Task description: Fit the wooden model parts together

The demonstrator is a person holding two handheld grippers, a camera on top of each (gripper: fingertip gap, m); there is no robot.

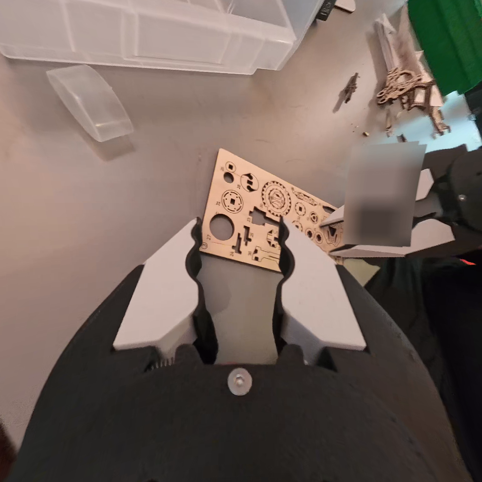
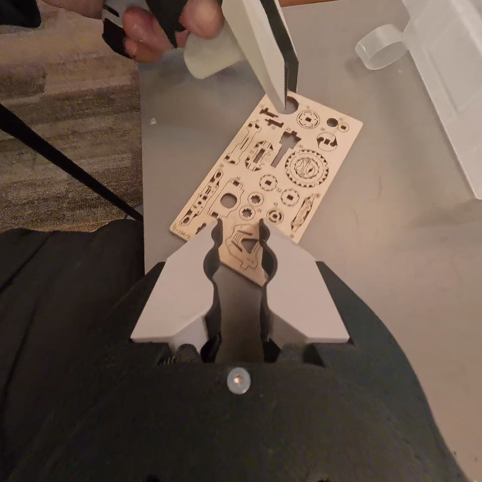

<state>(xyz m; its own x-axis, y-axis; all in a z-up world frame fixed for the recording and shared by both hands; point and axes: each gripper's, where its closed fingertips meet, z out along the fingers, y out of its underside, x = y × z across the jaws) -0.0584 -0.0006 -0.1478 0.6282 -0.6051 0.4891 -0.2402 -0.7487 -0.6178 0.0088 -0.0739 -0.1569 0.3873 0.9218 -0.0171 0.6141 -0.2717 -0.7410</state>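
A thin wooden sheet [image 1: 250, 200] of laser-cut model parts lies flat on the grey table [image 1: 146, 187]; several parts are punched out, leaving holes. My left gripper [image 1: 240, 224] is open and empty, its fingertips over the sheet's near end. In the right wrist view the sheet [image 2: 284, 180] lies diagonally. My right gripper [image 2: 240, 227] is open and empty over its near corner, above a curved engraved part. The right gripper also shows in the left wrist view [image 1: 327, 237], the left gripper in the right wrist view [image 2: 283, 103], tip near the sheet's round hole.
A clear plastic organiser box [image 1: 156, 34] stands at the back, and shows in the right wrist view [image 2: 443, 86]. A loose clear lid [image 1: 88, 101] lies beside it. A heap of wooden pieces [image 1: 401, 91] lies by a green cloth [image 1: 448, 44]. The table edge [image 2: 142, 156] borders carpet. From my left tips it is roughly 9 cm to the loose clear lid [image 1: 88, 101]; from my right, 20 cm.
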